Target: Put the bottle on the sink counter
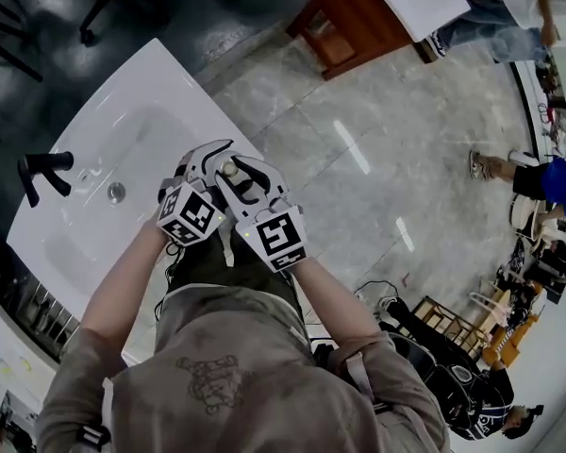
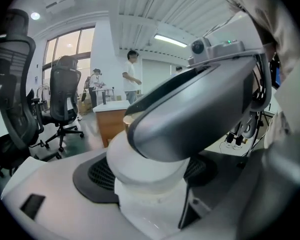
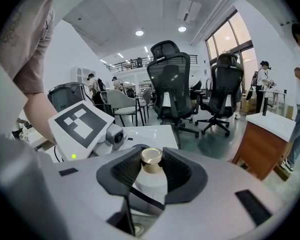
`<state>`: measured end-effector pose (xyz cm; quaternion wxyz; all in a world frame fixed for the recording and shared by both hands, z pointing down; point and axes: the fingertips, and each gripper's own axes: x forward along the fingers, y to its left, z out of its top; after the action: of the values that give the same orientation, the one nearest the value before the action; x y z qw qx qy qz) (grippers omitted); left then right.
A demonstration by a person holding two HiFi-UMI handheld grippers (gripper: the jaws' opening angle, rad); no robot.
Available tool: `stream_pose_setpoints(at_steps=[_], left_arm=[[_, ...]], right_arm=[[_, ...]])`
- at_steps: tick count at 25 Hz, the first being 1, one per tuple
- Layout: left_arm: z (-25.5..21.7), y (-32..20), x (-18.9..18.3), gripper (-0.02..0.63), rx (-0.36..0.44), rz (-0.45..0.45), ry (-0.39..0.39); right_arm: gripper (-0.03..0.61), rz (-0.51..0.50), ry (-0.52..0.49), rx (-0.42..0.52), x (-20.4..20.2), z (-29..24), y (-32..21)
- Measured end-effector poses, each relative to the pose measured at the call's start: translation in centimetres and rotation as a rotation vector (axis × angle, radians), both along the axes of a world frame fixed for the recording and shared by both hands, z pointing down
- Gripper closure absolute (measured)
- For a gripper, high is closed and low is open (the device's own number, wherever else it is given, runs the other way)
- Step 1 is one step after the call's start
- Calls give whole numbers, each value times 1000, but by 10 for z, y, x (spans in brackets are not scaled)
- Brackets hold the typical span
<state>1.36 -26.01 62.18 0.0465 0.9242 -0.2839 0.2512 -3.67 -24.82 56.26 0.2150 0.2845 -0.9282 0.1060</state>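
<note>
The white bottle (image 2: 147,194) is held in the air between both tongs, which are brought together in front of the person, over the near edge of the white sink counter (image 1: 123,92). It is not set down on that surface. The right tongs (image 3: 152,168) are closed narrowly at the bottle's top, and the gold cap (image 3: 152,158) is seated between the 2 dark pads. The left tongs (image 2: 150,176) are closed on the wider white body lower down, whose sides are met by the mesh pads (image 2: 97,174). On the counter, a black faucet (image 1: 45,166) is seen beside the basin's drain (image 1: 117,192).
</note>
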Motion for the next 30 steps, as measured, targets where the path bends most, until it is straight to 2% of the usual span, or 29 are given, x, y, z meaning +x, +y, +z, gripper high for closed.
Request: stream_pose_setpoints(at_steps=[5,12,23,30], left_arm=[[20,-5,-8,275,-48,-80,-48],[30,-8,-7,275,-104,-107,-67],[38,-1,-23,275,-132,-153,-68],[36,-1,-29,275,-135,-170,-56]], right_arm=[[440,21,5,10,6,16,-10],[442,13,-9,-4,19,28,-23],[440,-14,-64,47,15,30,-29],[434,-20,-37,51,12,31,-29]])
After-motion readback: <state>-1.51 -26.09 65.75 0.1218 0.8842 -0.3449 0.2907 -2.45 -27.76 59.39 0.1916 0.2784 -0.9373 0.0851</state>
